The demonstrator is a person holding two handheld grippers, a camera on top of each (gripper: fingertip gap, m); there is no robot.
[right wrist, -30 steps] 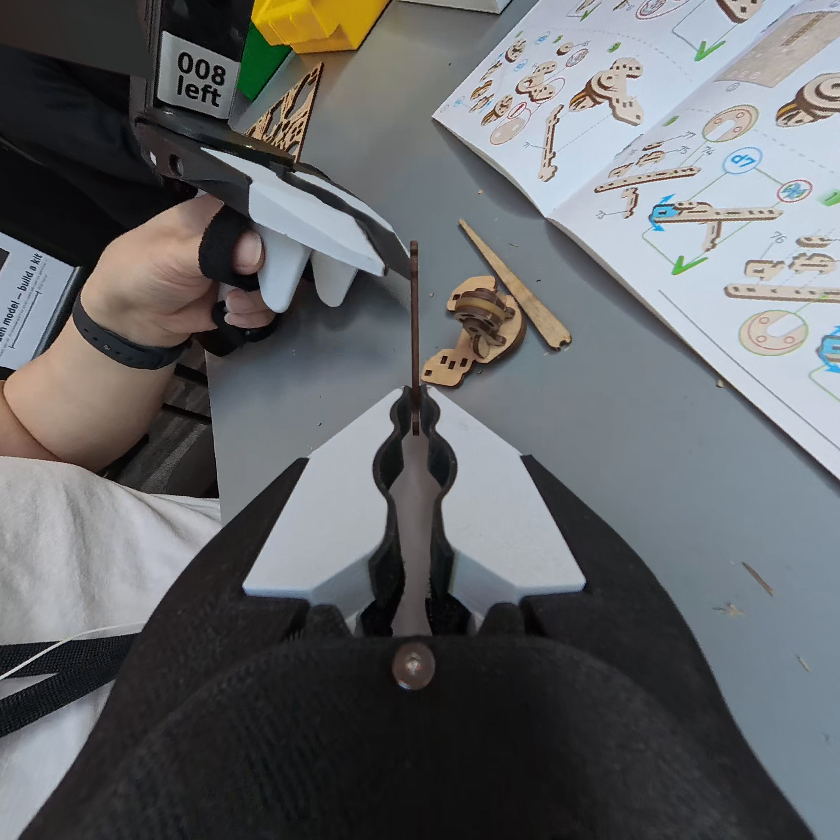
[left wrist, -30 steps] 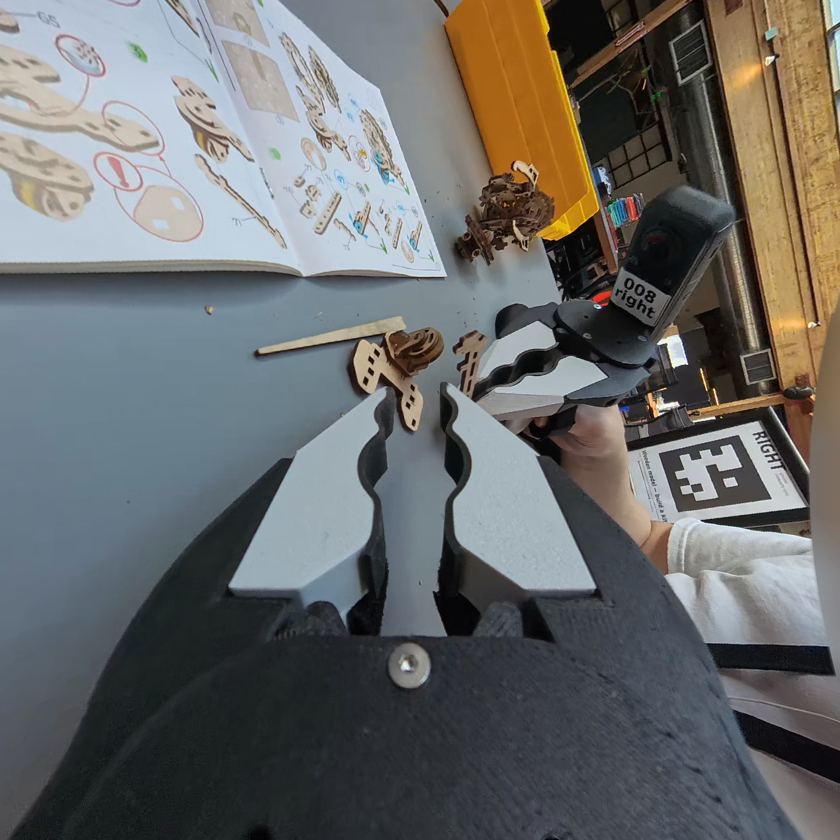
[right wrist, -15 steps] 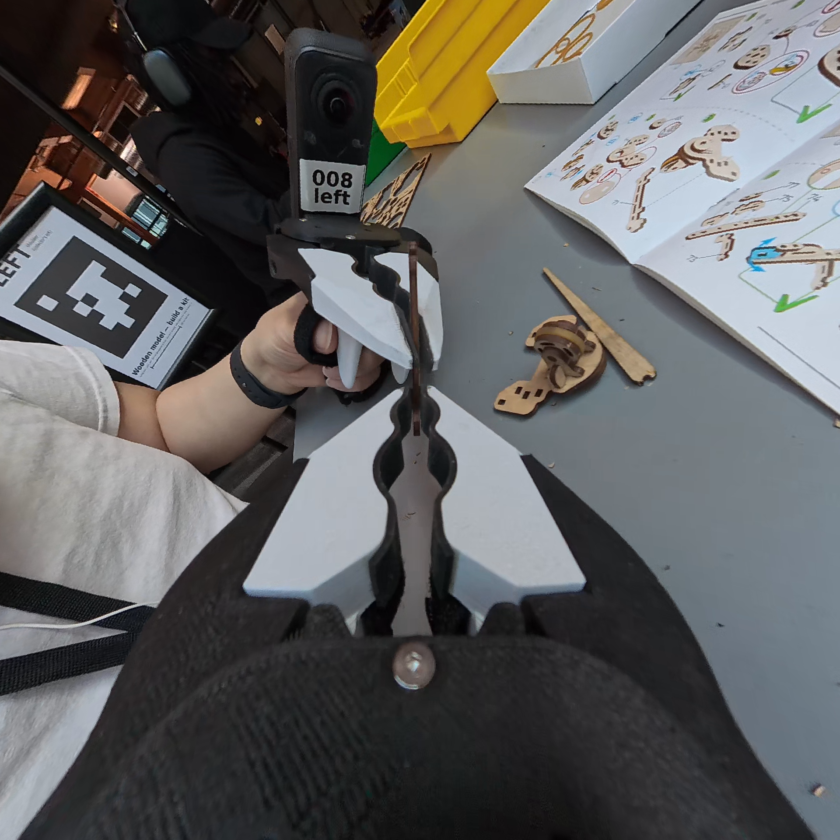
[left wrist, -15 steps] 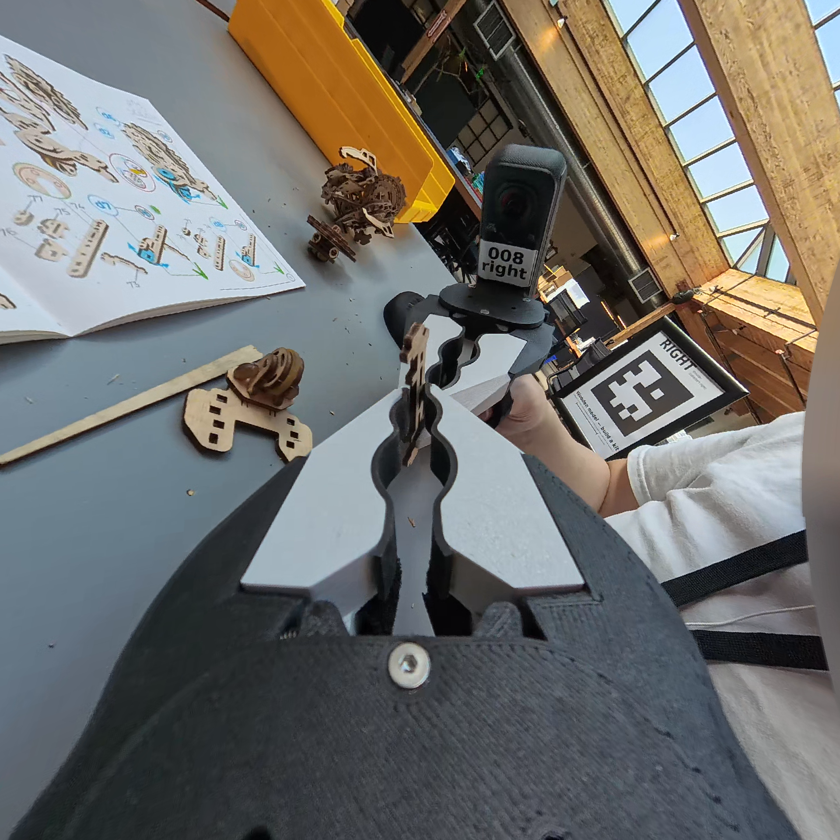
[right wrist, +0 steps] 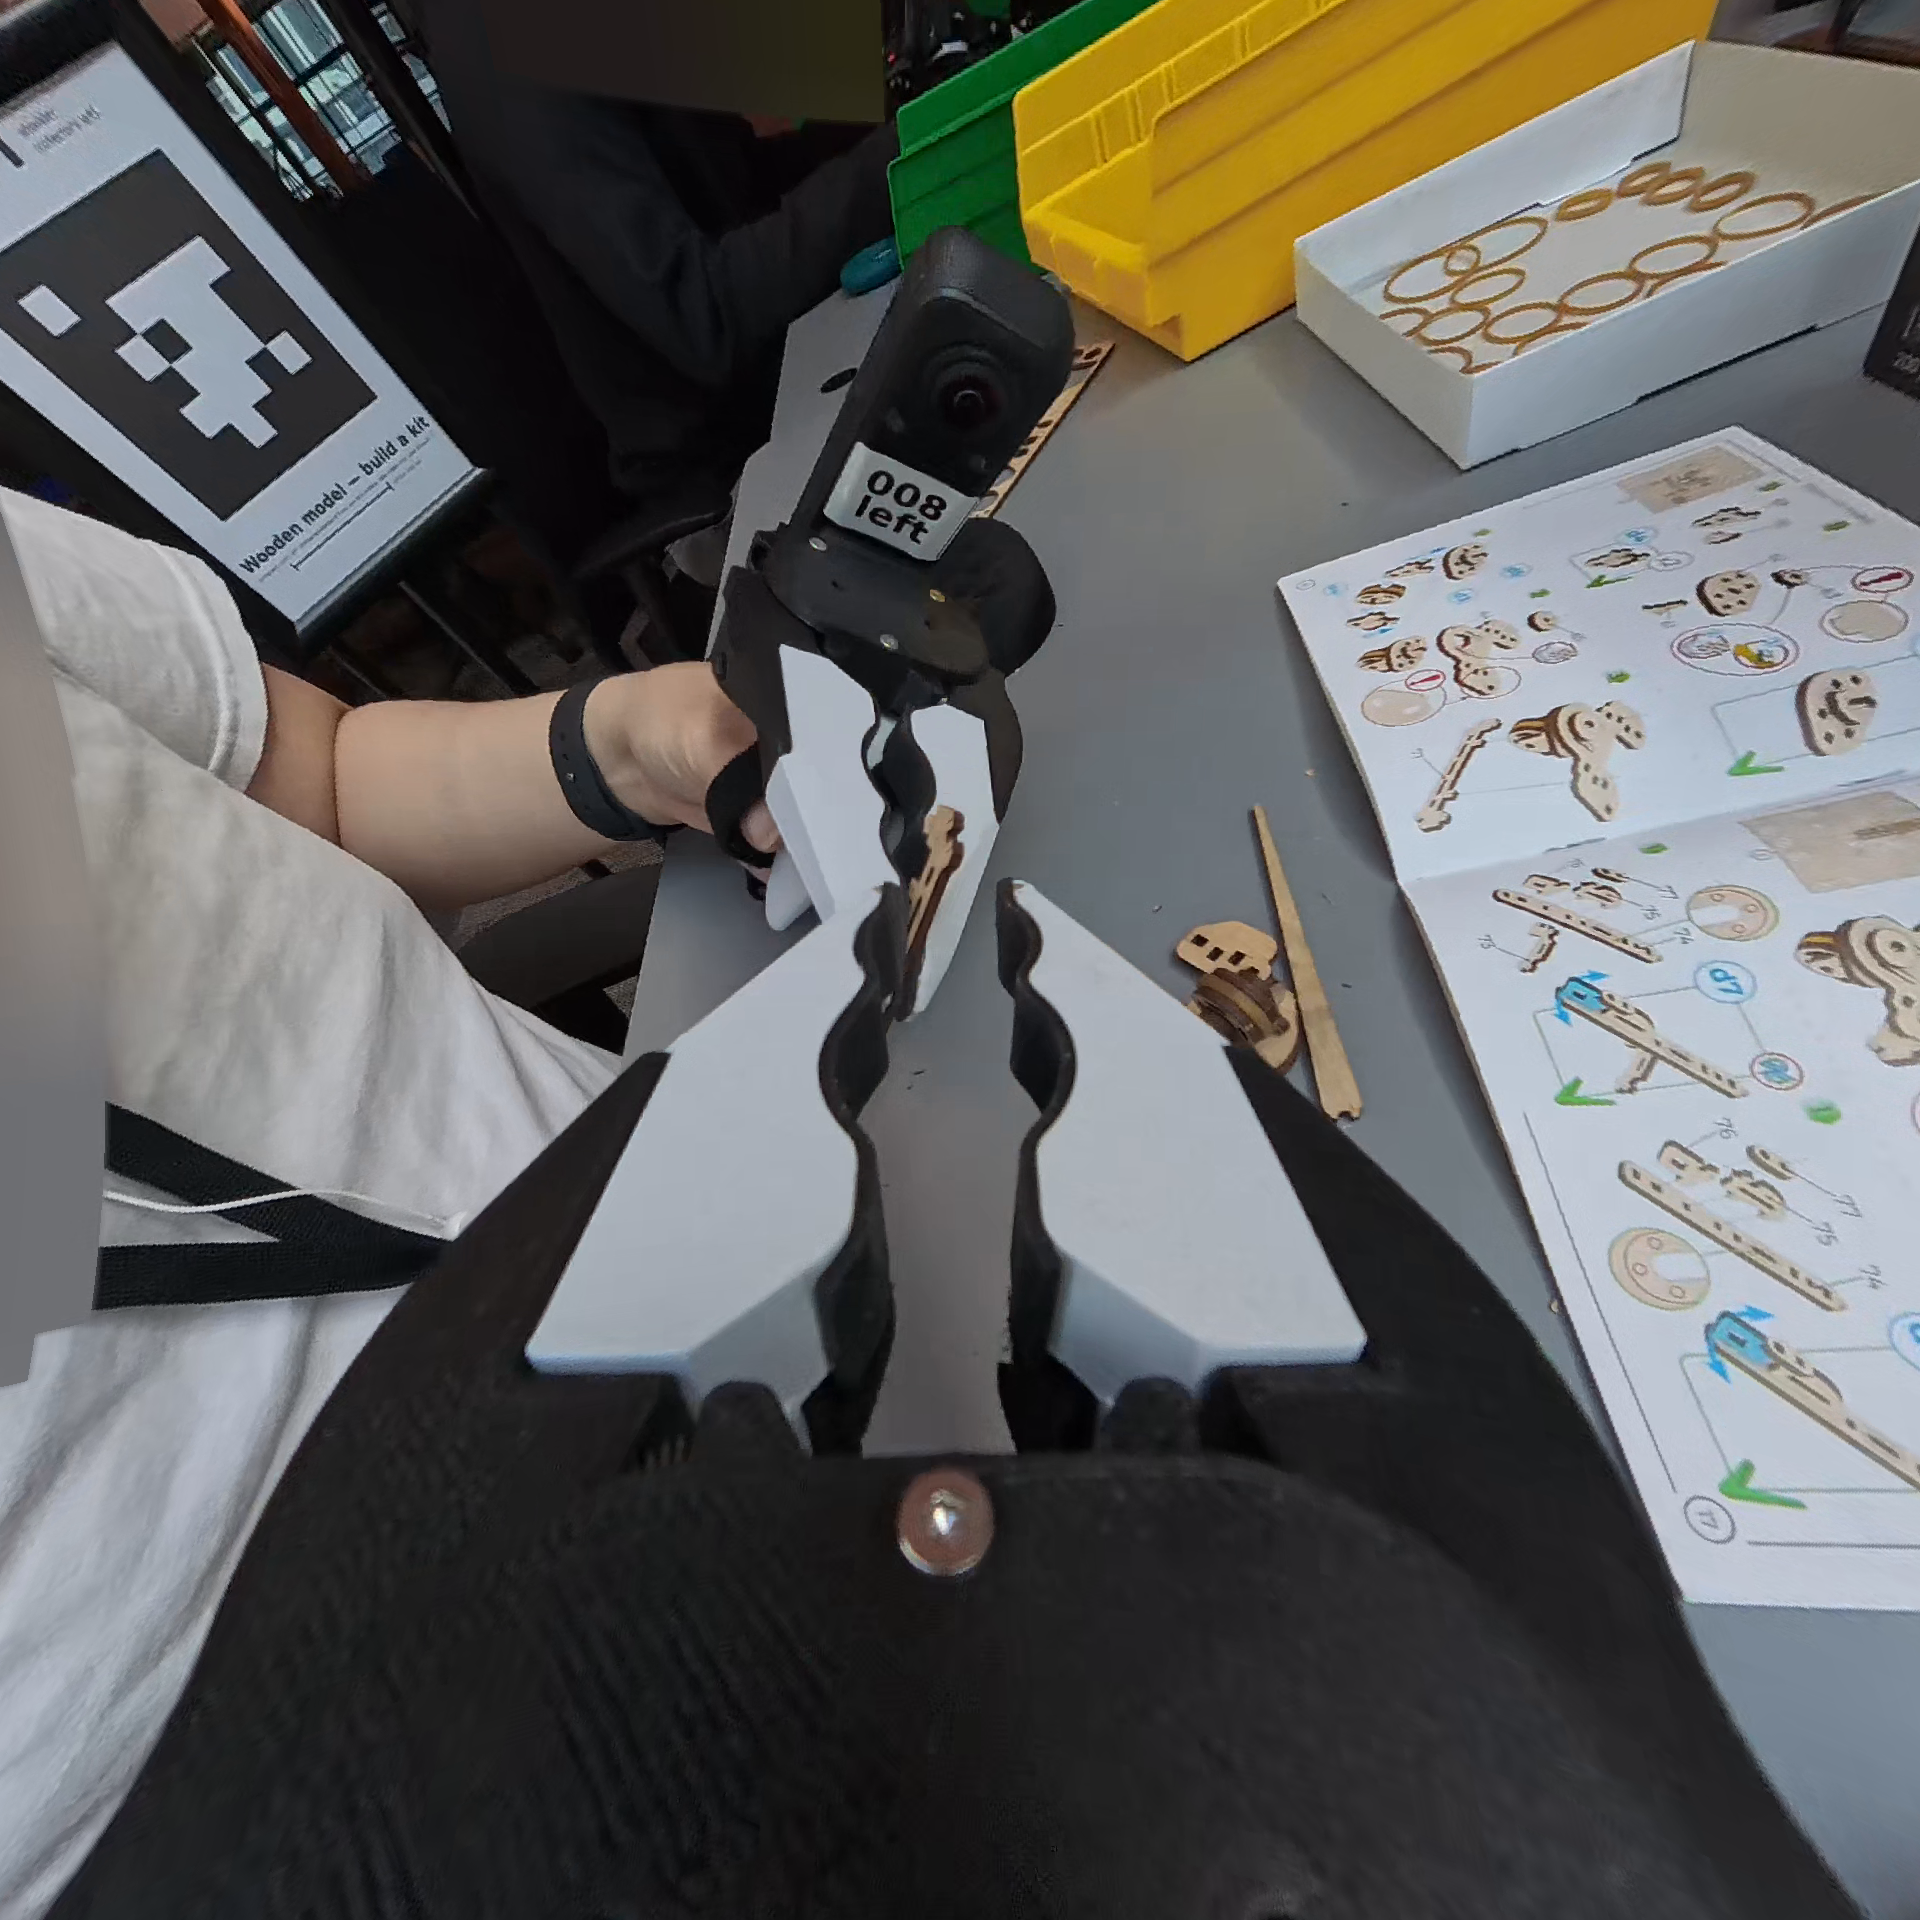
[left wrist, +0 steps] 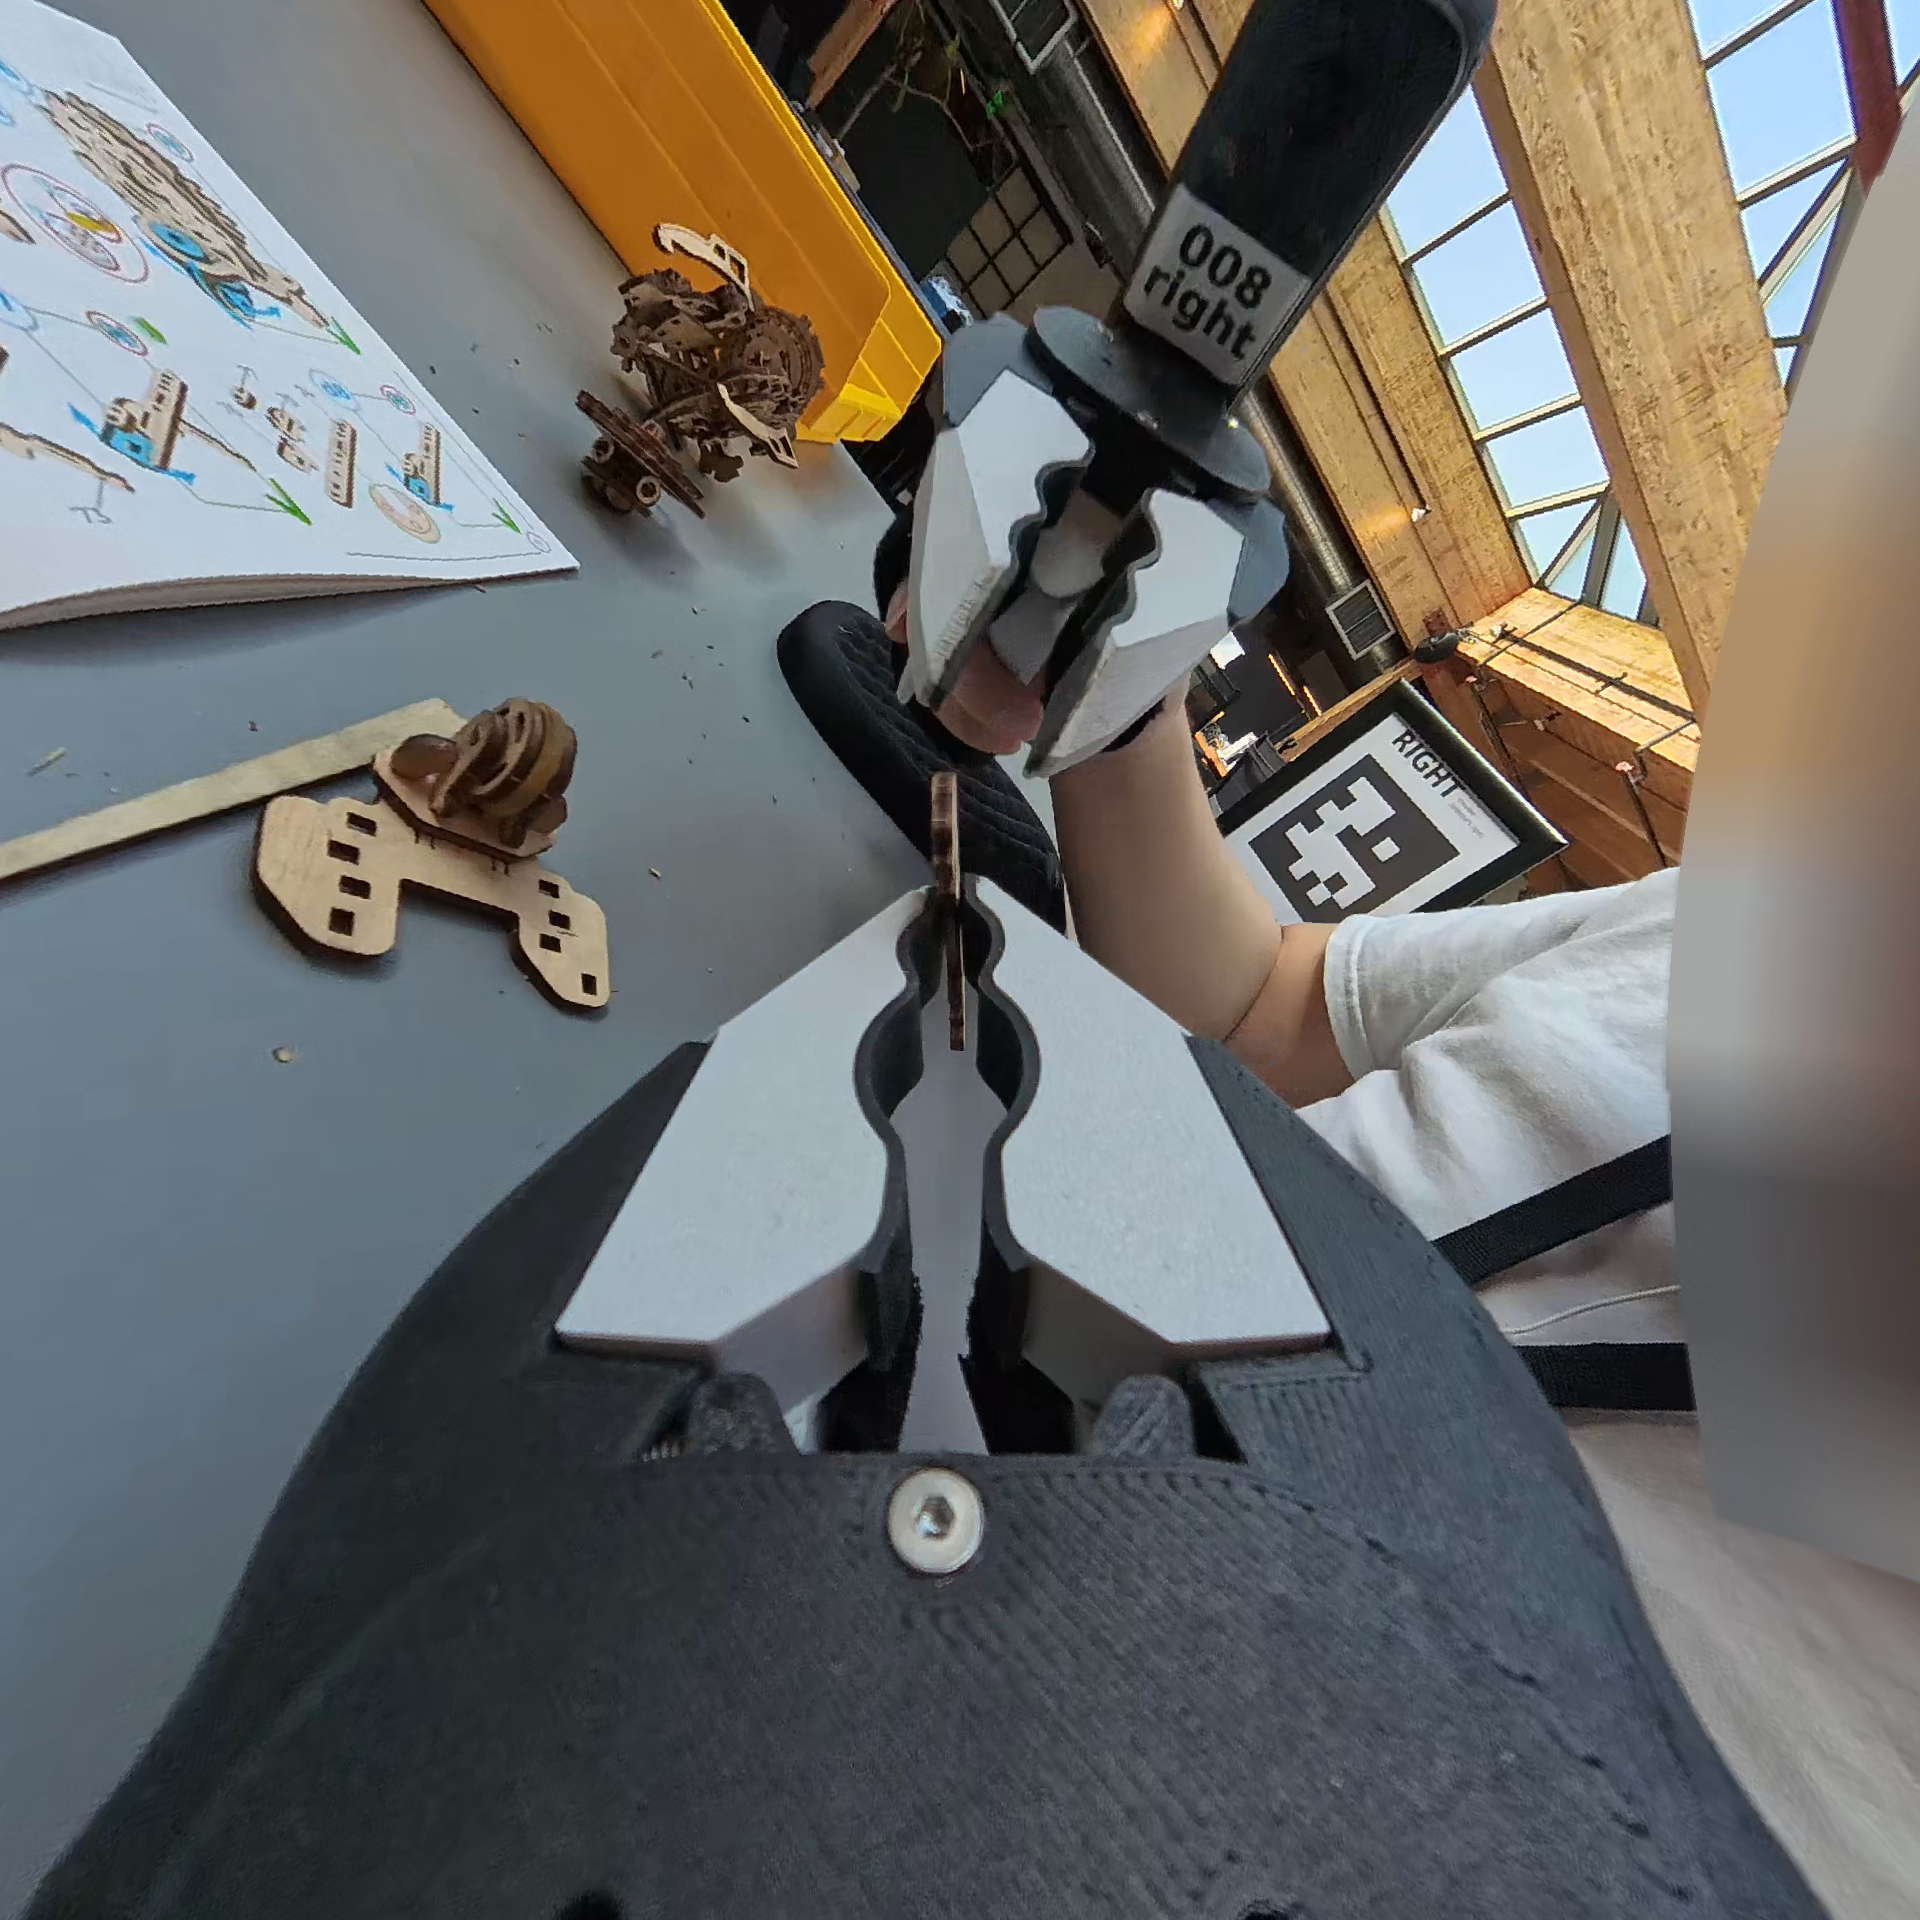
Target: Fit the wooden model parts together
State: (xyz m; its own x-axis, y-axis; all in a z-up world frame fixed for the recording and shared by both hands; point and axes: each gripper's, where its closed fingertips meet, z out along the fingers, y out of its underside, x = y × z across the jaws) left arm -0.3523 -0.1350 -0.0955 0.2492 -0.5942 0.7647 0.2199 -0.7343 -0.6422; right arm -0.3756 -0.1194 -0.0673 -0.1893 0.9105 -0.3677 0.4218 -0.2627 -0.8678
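Note:
My left gripper [left wrist: 945,920] is shut on a thin flat wooden part [left wrist: 943,831], held edge-on above the grey table's near edge. The same part [right wrist: 932,868] shows in the right wrist view between the left gripper's white fingers. My right gripper [right wrist: 948,894] is open and empty, its tips just in front of the part; it also shows in the left wrist view [left wrist: 1039,644], above and beyond the part. A small wooden sub-assembly [left wrist: 426,862] [right wrist: 1236,987] lies on the table beside a thin wooden stick [left wrist: 208,790] [right wrist: 1304,956].
An open instruction booklet [right wrist: 1662,831] [left wrist: 208,364] lies on the grey table [right wrist: 1143,675]. A larger built wooden model [left wrist: 707,405] stands near a yellow bin [left wrist: 675,156]. A white box of wooden rings [right wrist: 1558,260] and a green bin [right wrist: 956,135] sit at the back. The grippers are tip to tip, or close to it. My right gripper's tips are some 10 cm from the thin wooden stick [right wrist: 1304,956]. It turns up in the left wrist view [left wrist: 260,770] as well.
The right gripper held the flat part, the left gripper closed on it too, and now the right gripper has opened and let go. The left gripper holds it alone.

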